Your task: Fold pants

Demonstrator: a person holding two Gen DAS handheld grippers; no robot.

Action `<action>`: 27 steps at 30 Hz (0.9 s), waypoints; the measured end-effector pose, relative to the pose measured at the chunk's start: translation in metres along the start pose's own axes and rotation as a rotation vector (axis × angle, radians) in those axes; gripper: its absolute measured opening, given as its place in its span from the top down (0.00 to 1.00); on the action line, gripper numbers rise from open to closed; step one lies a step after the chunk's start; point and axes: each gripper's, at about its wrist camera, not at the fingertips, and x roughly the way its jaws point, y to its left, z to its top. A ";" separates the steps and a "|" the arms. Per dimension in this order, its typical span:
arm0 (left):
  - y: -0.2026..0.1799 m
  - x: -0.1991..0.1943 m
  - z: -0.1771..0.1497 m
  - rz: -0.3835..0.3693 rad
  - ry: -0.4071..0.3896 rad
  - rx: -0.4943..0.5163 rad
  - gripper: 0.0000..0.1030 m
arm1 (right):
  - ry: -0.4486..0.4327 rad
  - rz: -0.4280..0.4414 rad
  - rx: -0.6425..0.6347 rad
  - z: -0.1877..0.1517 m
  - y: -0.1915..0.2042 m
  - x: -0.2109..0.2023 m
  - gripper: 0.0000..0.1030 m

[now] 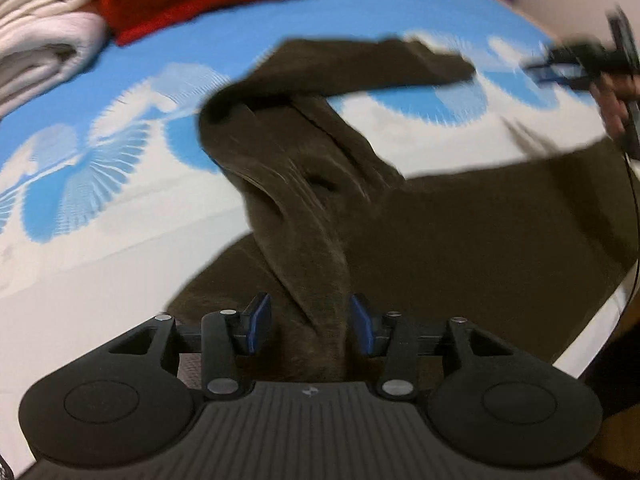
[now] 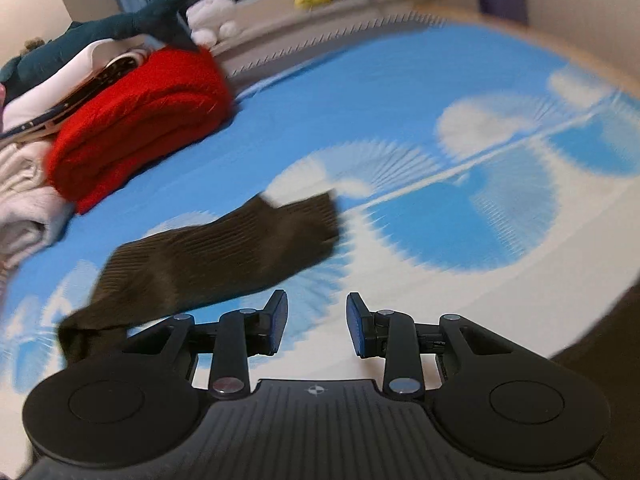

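So, your bed [image 2: 400, 92] fills both views, its blue-and-white sheet blurred. On it the brown pants [image 1: 420, 240] are the big thing: from your left wrist view the broad part spreads low and right, and one leg twists up toward the far side, ending in a cuff near the middle of the sheet. A ridge of that cloth runs straight down between your left gripper [image 1: 311, 326] fingers; the blue pads stand apart with a gap on the left side of the fold, so they are spread and I cannot tell that they press the cloth. At the far left a red folded blanket [image 2: 136, 120] sits against a pale folded stack [image 1: 44, 36], well apart from the pants. Your right gripper [image 2: 317, 326] hangs over bare sheet, pads wide and nothing between them; the leg's cuff [image 2: 304, 220] lies just ahead and left of it. A dark plush [image 2: 120, 24] lies behind the red blanket.
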 end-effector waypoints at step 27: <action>0.083 0.047 0.049 0.500 -0.001 -0.220 0.92 | -0.039 0.130 0.413 0.037 -0.022 0.130 0.91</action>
